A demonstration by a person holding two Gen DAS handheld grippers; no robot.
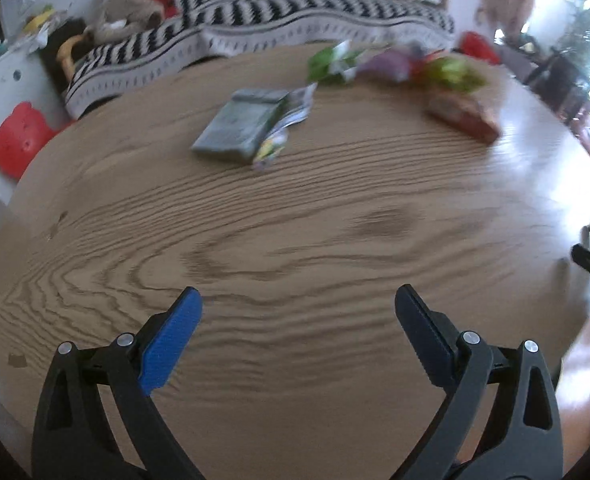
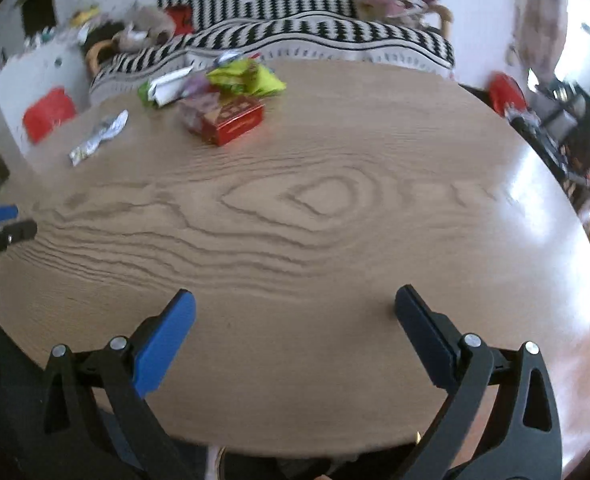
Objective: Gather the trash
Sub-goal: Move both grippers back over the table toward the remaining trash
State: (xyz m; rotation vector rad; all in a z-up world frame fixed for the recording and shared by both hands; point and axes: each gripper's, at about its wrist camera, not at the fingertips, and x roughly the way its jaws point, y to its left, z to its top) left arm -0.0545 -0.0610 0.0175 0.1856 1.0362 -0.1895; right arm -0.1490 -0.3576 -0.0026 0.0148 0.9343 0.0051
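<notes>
While both claws are hovering over the wooden table [image 1: 295,240], no trash is being carried. The left claw [image 1: 299,308] is standing wide open with nothing between its blue pads; the right claw [image 2: 295,312] is likewise standing wide open and empty. All trash is lying at the far side of the table, well apart from both claws: a grey-green carton [image 1: 241,124] with a silver wrapper [image 1: 295,106] beside it, a red box [image 2: 235,120], a yellow-green wrapper [image 2: 251,78], and a crumpled foil wrapper [image 2: 99,138]. No bin or bag is showing in either view. Judging by this, collection is not visibly started; every visible item is remaining to be picked up.
</notes>
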